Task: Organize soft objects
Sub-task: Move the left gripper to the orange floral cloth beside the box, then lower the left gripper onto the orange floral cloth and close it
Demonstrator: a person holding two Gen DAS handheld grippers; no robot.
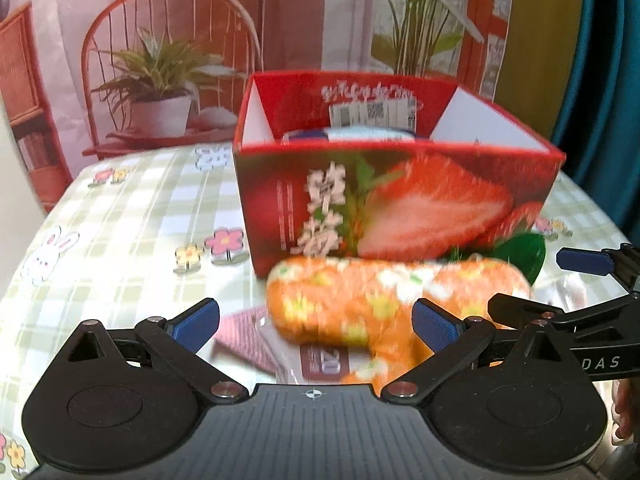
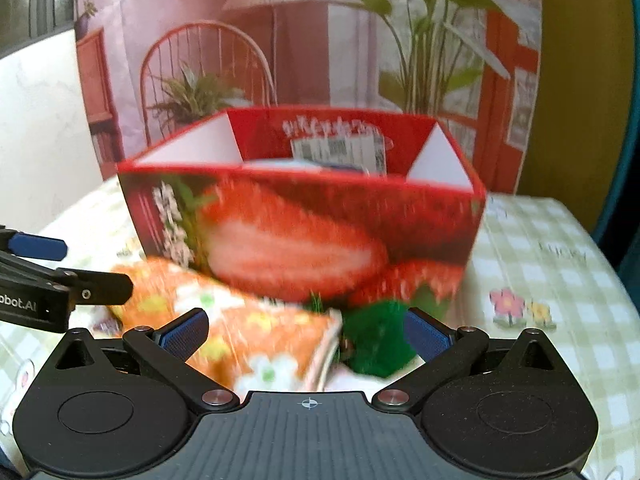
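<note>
- Left wrist view: the left claw [image 1: 316, 322] is spread wide, its blue pads [image 1: 196, 320] apart and grasping nothing.
- Between and just beyond those pads lies the orange floral towel [image 1: 384, 296], a soft rolled bundle, blurred. It lies across a flat packet with a dark red label [image 1: 326, 364] and a pink checked pattern on its left part.
- Whether the left claw's right-hand pad touches the towel cannot be told; the pad overlaps it in the picture.
- Behind the towel, close to it, stands the red strawberry box [image 1: 400, 200], open at the top, with white inner side walls.
- Inside the box a blue and white soft item [image 1: 352, 135] shows above the front rim, and a barcode label [image 1: 372, 114] is stuck on the inner back wall.
- At the right edge of this view the right claw [image 1: 572, 276] reaches in beside the towel's end.
- Right wrist view: the right claw [image 2: 306, 332] is likewise released, its pads wide apart and nothing pinched.
- Between its pads lie the towel's end [image 2: 248, 336] and a green fuzzy item [image 2: 376, 340], side by side in front of the box [image 2: 304, 232].
- At the left edge of this view the left claw [image 2: 60, 276] shows over the towel's far end.
- Everything rests on the desk [image 1: 120, 216], covered by a green checked cloth with flowers and a rabbit.
- Behind the desk hangs a printed backdrop [image 1: 168, 60] of a chair and potted plants.
</note>
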